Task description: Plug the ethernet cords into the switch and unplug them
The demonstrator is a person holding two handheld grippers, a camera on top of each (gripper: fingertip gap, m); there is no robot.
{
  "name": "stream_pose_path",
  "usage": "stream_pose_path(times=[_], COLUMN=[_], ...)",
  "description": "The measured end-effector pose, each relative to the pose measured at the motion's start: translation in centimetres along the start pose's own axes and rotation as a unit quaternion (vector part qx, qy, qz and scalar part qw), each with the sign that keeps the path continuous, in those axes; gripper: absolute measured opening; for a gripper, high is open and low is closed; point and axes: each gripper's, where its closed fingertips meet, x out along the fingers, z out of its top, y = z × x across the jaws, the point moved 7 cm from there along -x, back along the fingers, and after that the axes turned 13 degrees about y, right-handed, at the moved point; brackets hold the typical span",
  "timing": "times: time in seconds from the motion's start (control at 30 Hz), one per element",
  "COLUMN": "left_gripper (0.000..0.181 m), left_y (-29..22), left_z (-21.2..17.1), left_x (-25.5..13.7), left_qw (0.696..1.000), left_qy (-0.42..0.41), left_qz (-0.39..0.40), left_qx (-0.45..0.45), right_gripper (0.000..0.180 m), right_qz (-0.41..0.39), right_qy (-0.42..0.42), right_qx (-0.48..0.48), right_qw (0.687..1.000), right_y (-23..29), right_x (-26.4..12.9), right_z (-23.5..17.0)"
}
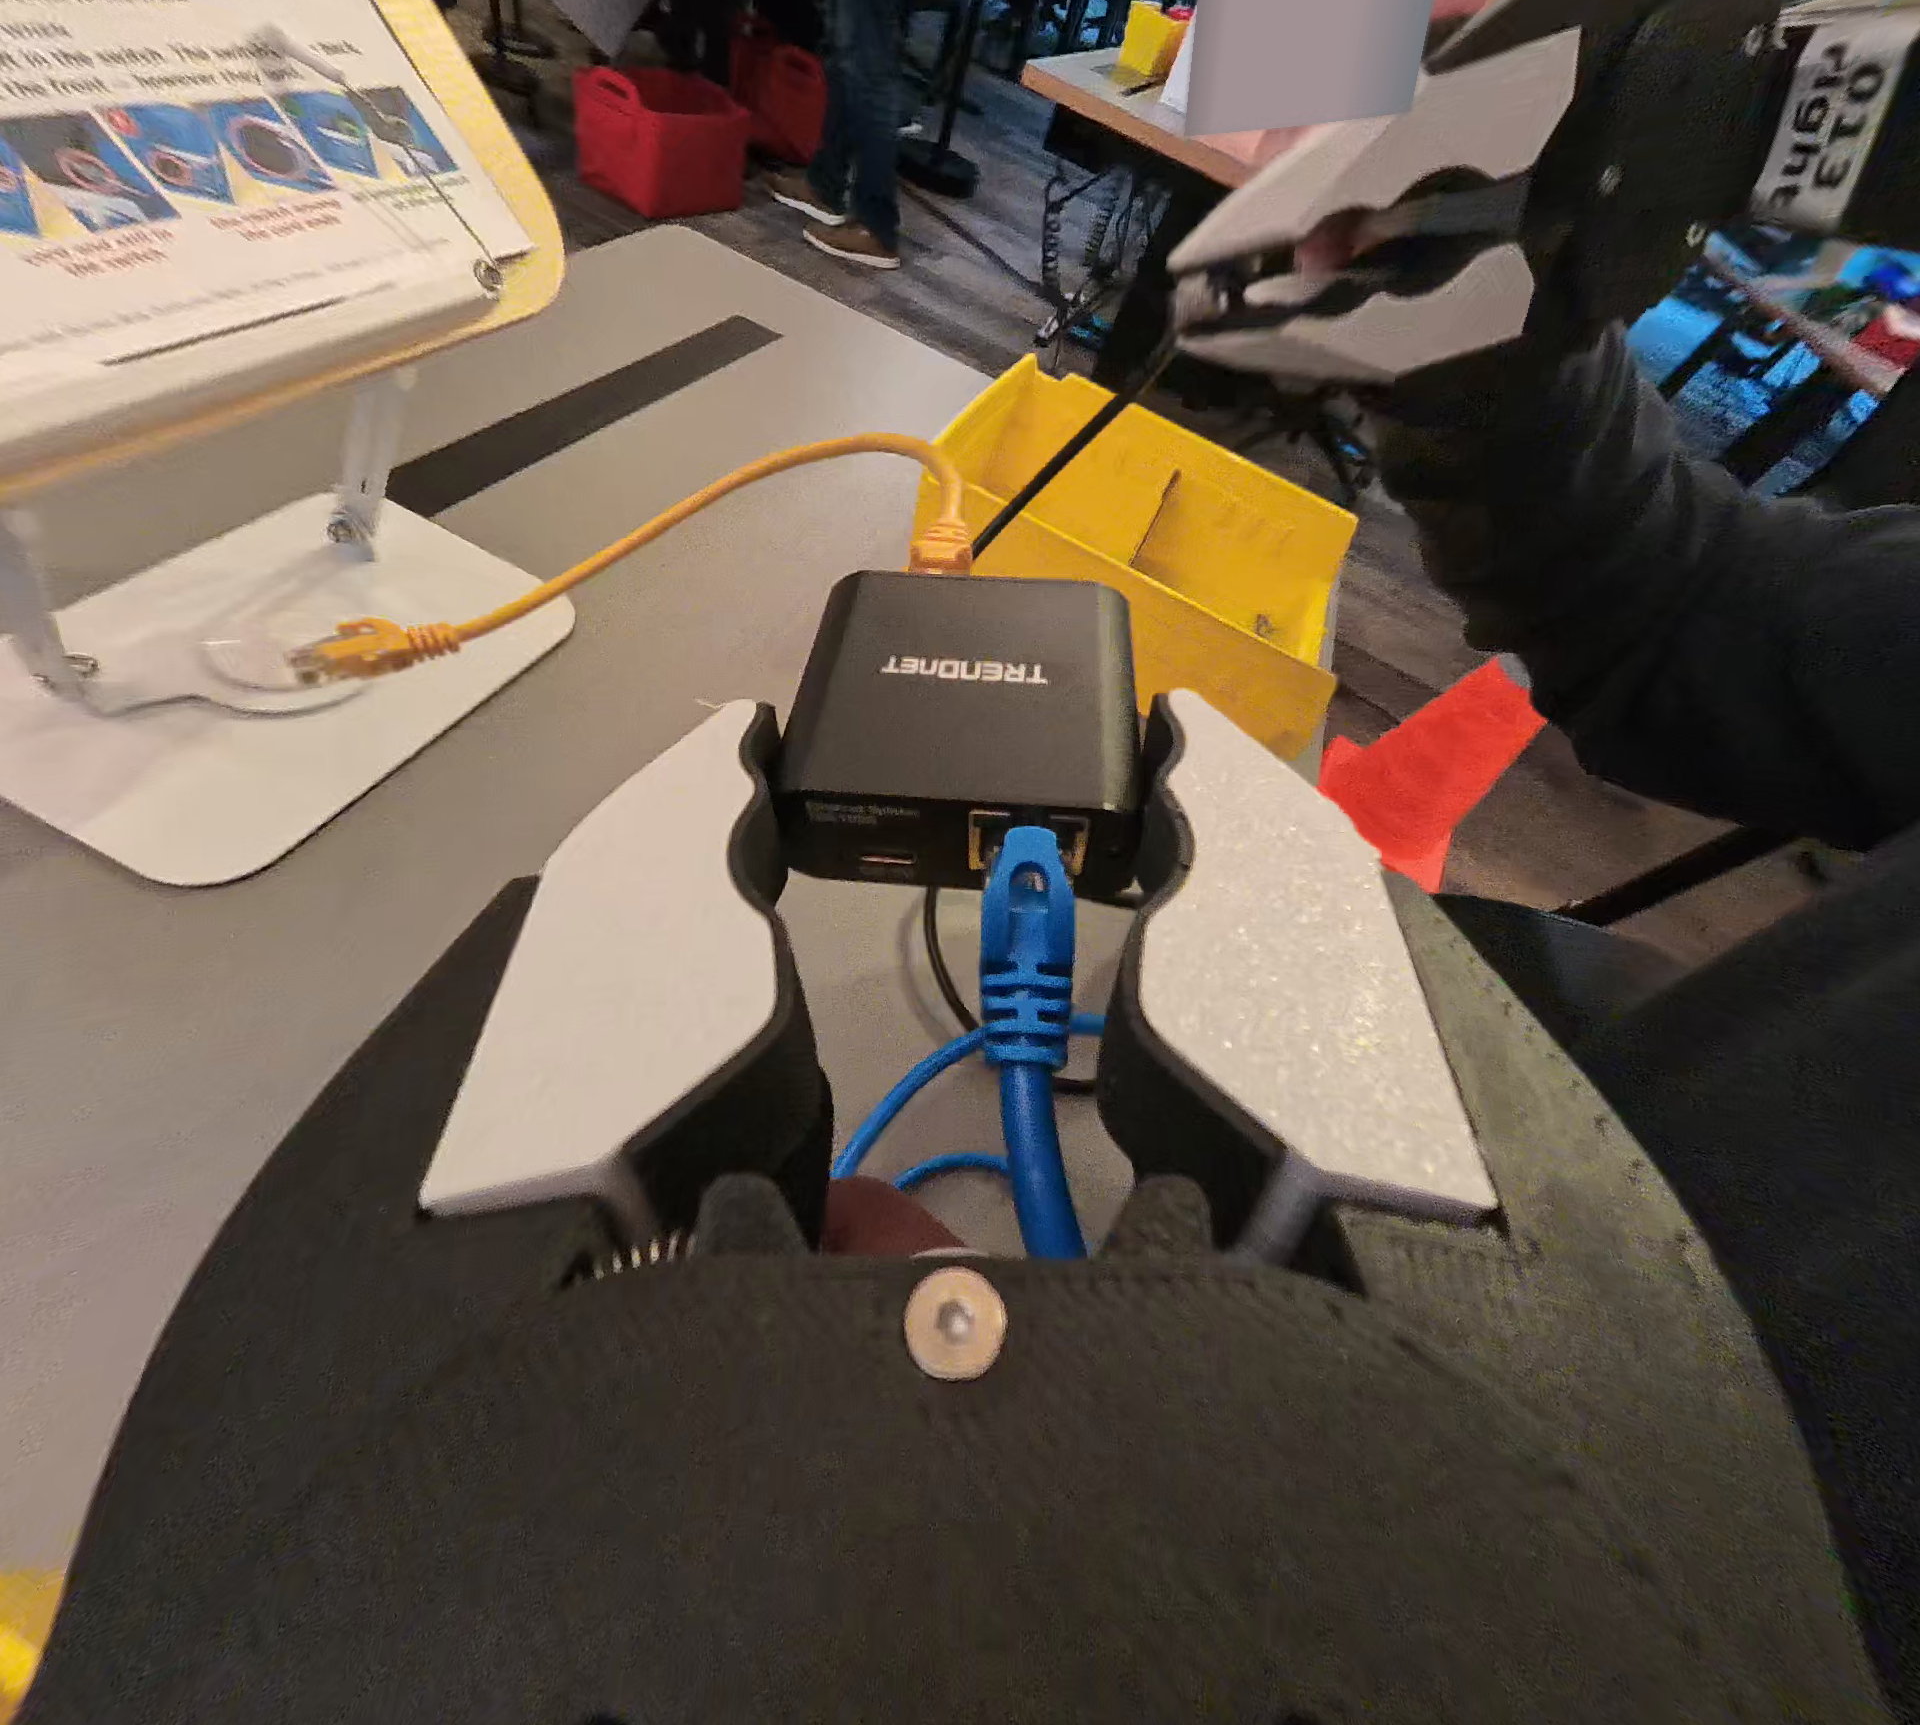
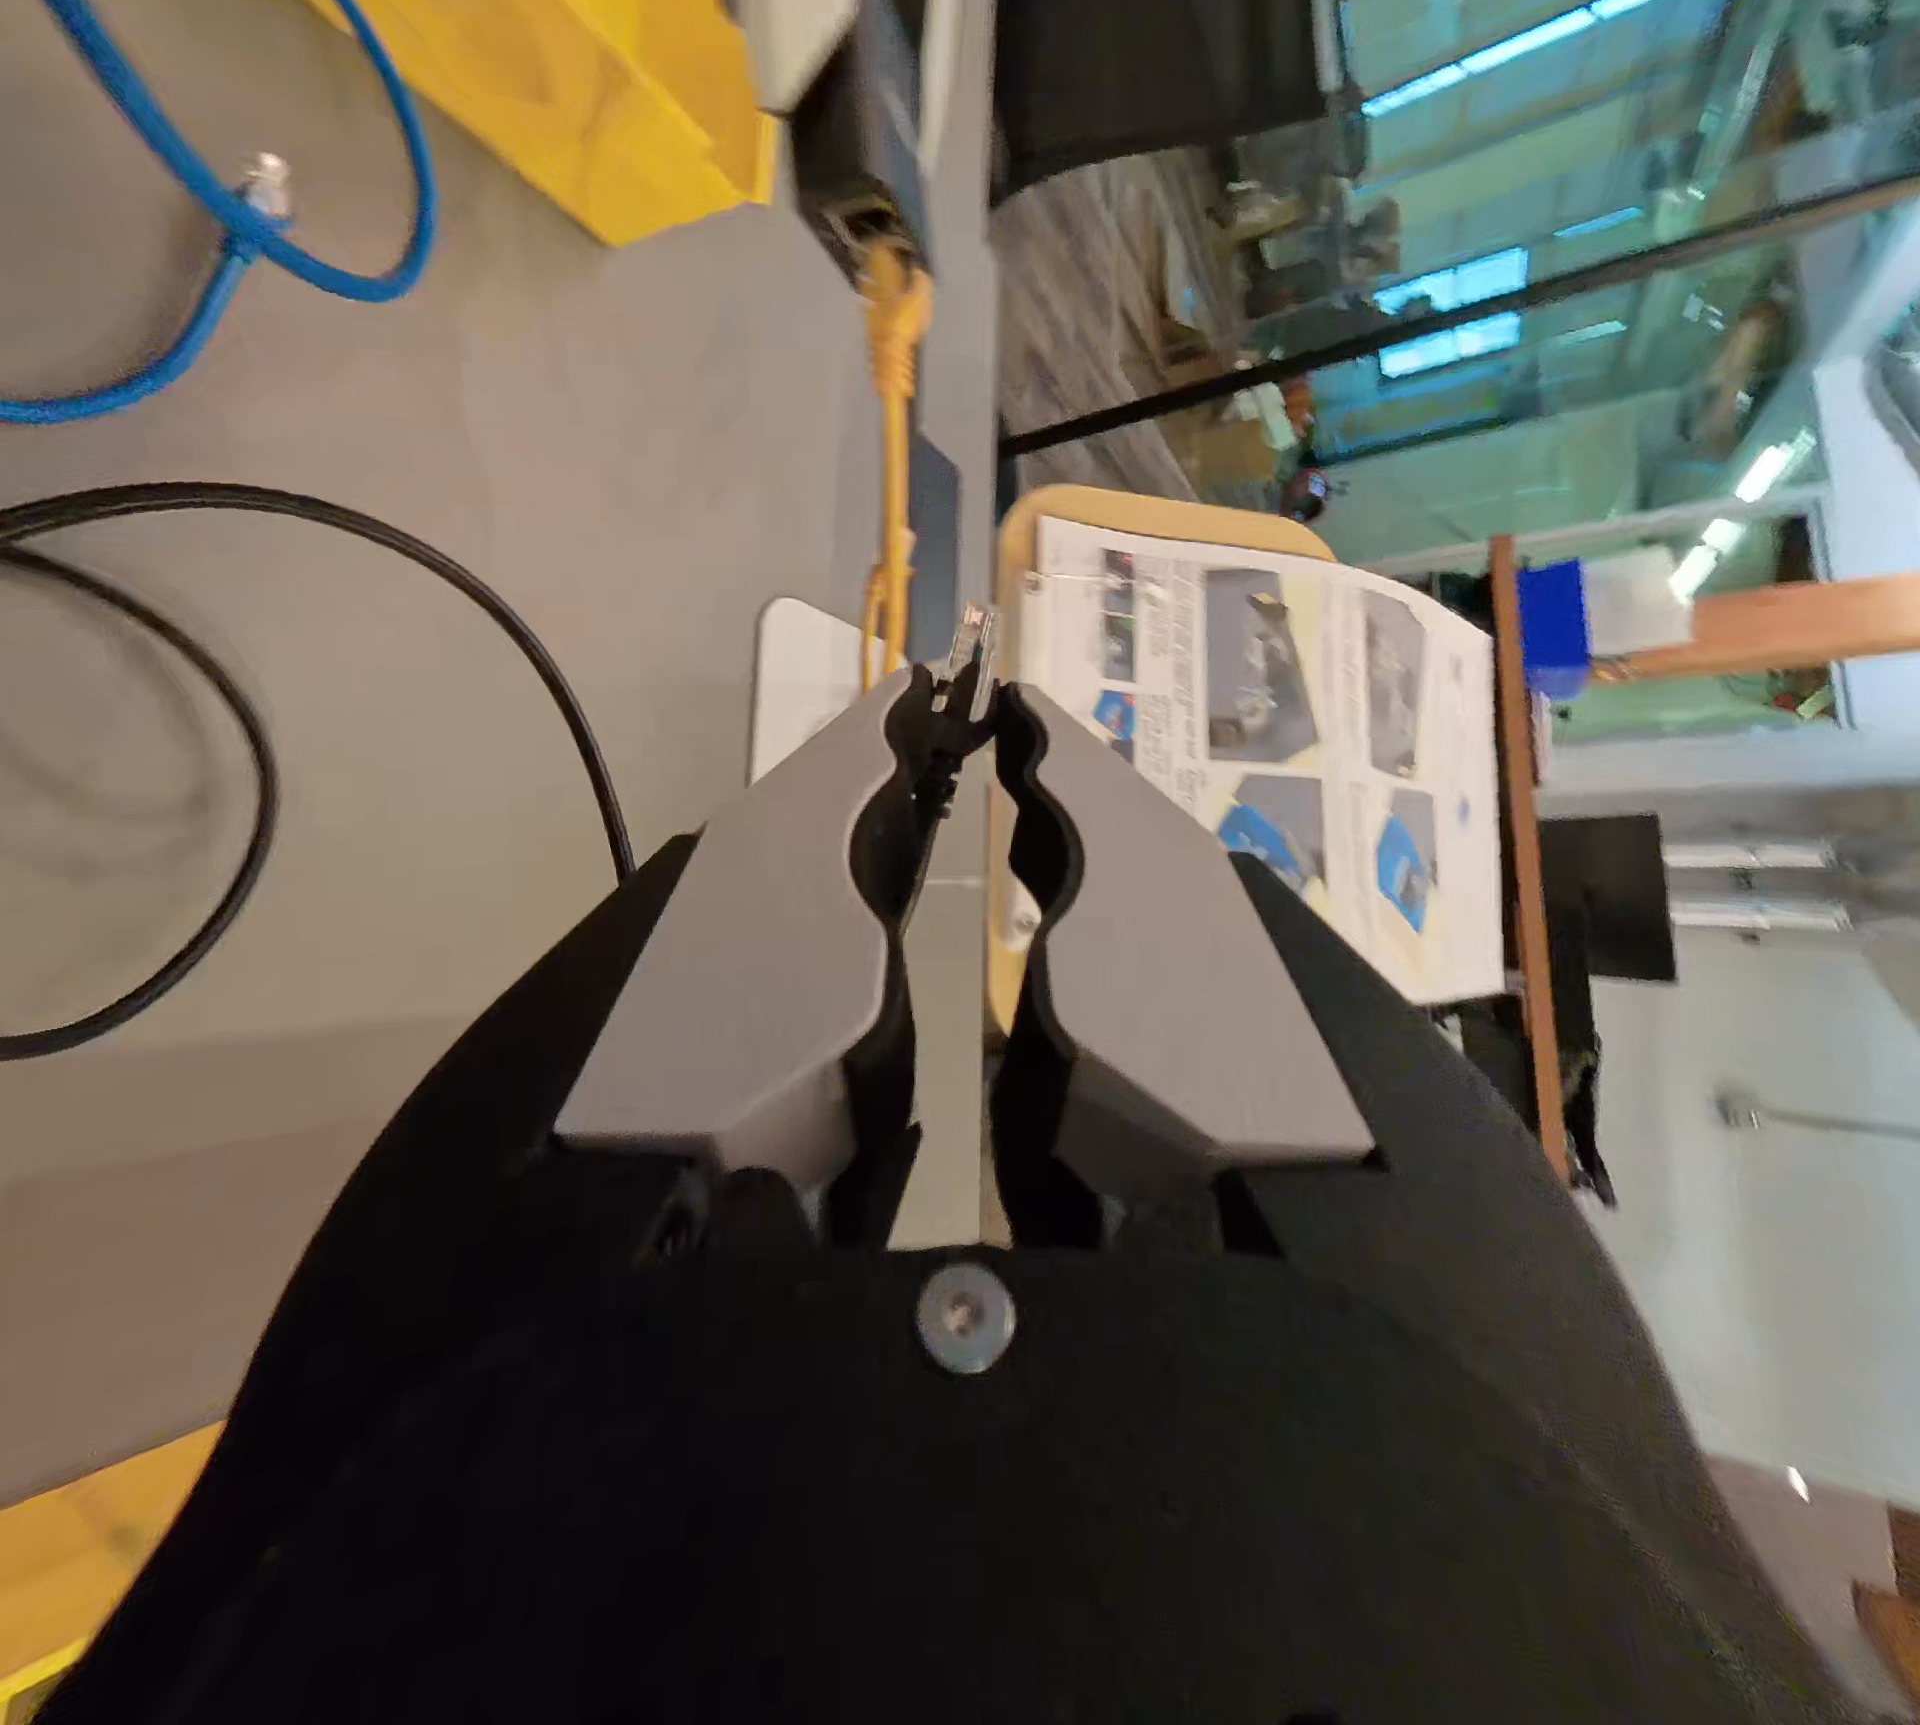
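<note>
The black switch (image 1: 961,688) sits on the grey table, clamped at its sides by my left gripper (image 1: 956,730). A blue ethernet cord (image 1: 1027,948) is plugged into its near face. An orange cord (image 1: 940,545) is plugged into its far side, with its free plug (image 1: 348,649) lying on a stand base. My right gripper (image 1: 1195,293) is up and to the right of the switch. It is shut (image 2: 956,699) on the plug of a black cord (image 2: 968,652), which pokes past the fingertips. The switch (image 2: 862,158) and orange cord (image 2: 896,325) show ahead in the right wrist view.
A yellow bin (image 1: 1143,512) stands just behind the switch. An instruction sheet on a white stand (image 1: 260,148) is at the left. A black cable (image 2: 416,553) and the blue cord's loop with its free plug (image 2: 265,184) lie on the table. People and red crates are beyond the table. Some 12 centimetres of space lies between my two pairs of fingers.
</note>
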Motion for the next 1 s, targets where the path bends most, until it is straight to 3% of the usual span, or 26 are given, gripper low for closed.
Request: stream_pose_path(times=[0.33,0.7,0.83,1.0], left_gripper=[0.066,0.066,0.066,0.067], left_y=[1.6,1.3,1.3,1.4], left_z=[-0.5,-1.9,-2.4,-2.9], left_x=[-4.0,-4.4,-4.6,-4.3], left_qw=[0.994,0.992,0.992,0.993], left_qy=[-0.078,-0.074,-0.077,-0.074], left_qz=[0.077,0.096,0.096,0.088], left_qx=[-0.019,-0.017,-0.021,-0.026], right_gripper=[0.011,0.012,0.011,0.011], right_qz=[-0.107,-0.273,-0.286,-0.278], right_qy=[0.039,0.109,0.141,0.208], right_qx=[0.102,0.201,0.208,0.206], right_qw=[0.988,0.934,0.925,0.915], right_y=[-8.4,-18.1,-18.4,-15.2], right_x=[-7.7,-18.0,-20.8,-21.8], right_z=[-3.7,-8.8,-10.7,-12.9])
